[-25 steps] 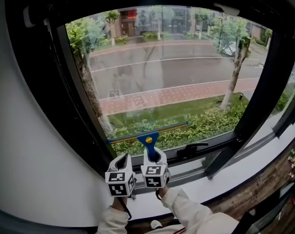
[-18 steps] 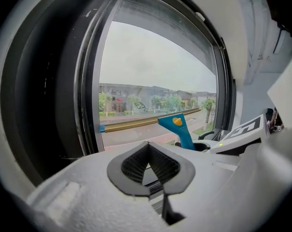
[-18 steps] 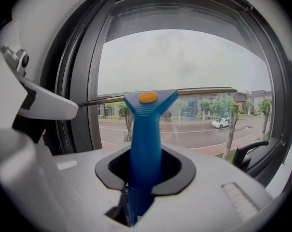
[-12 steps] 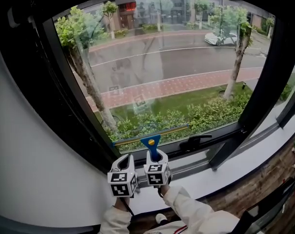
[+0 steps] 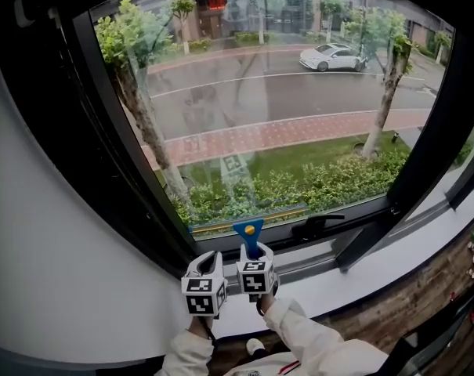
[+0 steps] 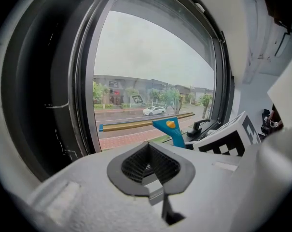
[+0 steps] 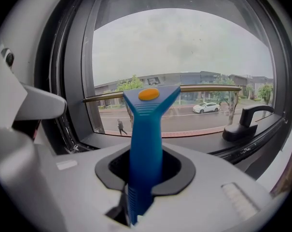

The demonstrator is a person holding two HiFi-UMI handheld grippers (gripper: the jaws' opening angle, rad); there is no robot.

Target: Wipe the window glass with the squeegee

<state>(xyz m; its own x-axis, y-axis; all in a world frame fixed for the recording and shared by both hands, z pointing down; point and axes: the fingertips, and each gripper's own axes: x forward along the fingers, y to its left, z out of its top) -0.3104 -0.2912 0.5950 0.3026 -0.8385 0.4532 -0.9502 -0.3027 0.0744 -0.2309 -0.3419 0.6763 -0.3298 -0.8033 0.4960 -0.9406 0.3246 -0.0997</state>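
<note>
On glass (image 5: 284,92), squeegee (image 5: 247,227) lowered, clamped in right hand-held gripper (image 5: 253,253), left hand-held gripper (image 5: 210,260) closed.

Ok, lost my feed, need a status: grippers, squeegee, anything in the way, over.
Right gripper shut on squeegee handle; left gripper shut, empty. Blade along window glass bottom edge. Window handle just past blade's right end.

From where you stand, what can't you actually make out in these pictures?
Head view: whether the squeegee blade touches the window glass; too small.
Right gripper view: the squeegee handle's lower end, hidden inside the right claw.
Head view: the top of the window frame, cut off by the edge.
</note>
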